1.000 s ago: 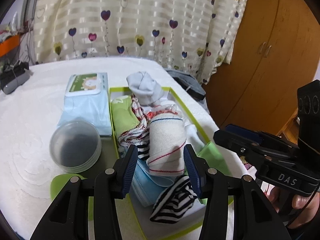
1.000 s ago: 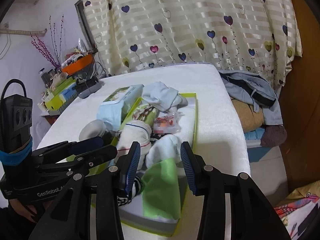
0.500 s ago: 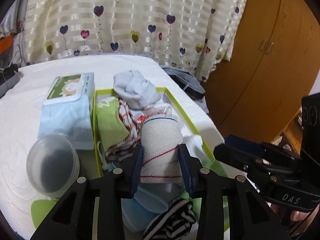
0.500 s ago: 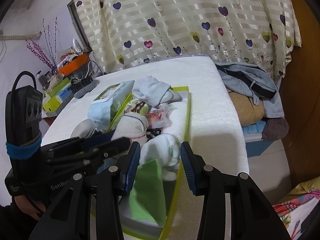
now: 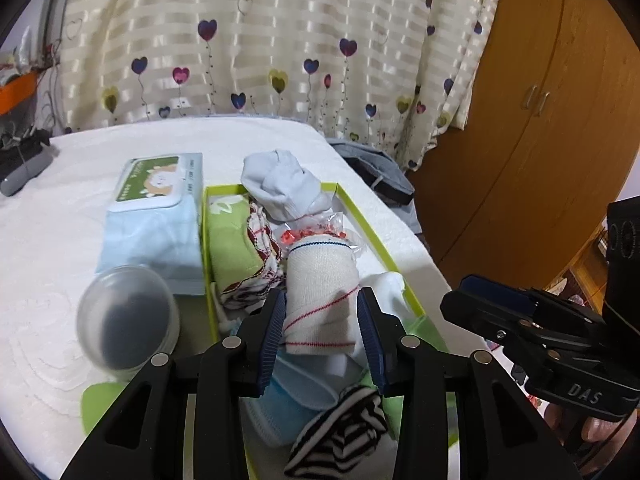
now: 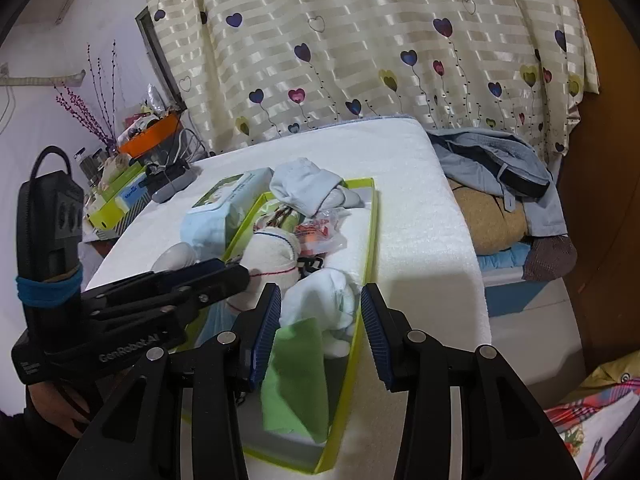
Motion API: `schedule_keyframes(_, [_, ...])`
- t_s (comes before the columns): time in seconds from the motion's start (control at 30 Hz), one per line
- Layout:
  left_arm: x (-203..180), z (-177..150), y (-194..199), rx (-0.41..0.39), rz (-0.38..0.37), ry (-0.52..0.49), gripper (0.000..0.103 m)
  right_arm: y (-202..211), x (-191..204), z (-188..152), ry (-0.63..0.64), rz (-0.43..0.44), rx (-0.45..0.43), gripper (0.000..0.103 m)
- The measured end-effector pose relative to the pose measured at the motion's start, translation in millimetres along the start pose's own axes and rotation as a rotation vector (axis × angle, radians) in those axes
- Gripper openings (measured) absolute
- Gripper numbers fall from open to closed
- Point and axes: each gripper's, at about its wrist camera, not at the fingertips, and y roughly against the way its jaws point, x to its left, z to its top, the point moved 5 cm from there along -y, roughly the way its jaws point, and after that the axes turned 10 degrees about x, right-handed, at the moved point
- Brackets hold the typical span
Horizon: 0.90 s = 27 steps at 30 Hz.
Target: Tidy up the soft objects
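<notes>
A lime-rimmed tray [image 5: 376, 236] on the white bed holds several soft things. My left gripper [image 5: 320, 304] is shut on a rolled cream sock [image 5: 320, 276] with thin red and blue stripes; both pads press its sides. Around it lie a grey-blue sock ball [image 5: 280, 188], a red-trimmed cloth [image 5: 260, 248], a black-and-white striped sock [image 5: 340, 428] and a blue piece [image 5: 288, 396]. My right gripper [image 6: 318, 300] hangs open above a white sock [image 6: 324, 296] and a green cloth [image 6: 296, 376] at the tray's near end [image 6: 370, 232]. The left gripper [image 6: 236, 276] shows at its left.
Left of the tray sit a wipes pack [image 5: 156, 208], a clear round tub [image 5: 128, 320] and a green lid [image 5: 100, 404]. A wooden wardrobe [image 5: 540, 120] stands to the right. Piled clothes [image 6: 500, 184] lie beside the bed, and a cluttered side table [image 6: 132, 168] stands beyond it.
The left jaws have closed from wide open onto the rolled cream sock. The right gripper has stayed open over the tray's near end.
</notes>
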Motion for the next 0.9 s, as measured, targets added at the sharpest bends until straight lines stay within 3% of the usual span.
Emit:
schedule_keyframes(0.57, [2.0,-37.0,55.0,-0.075,0.029,-0.017,0.035,18.2,33.7,-24.8,0.044,-0.006,-0.002,0.043])
schedule_keyframes(0.9, [12.5,-69.0,73.4,-0.068,0.048,0.005,0.035,13.4,58.4,-56.5,0.089,0.000,0.043,0.043])
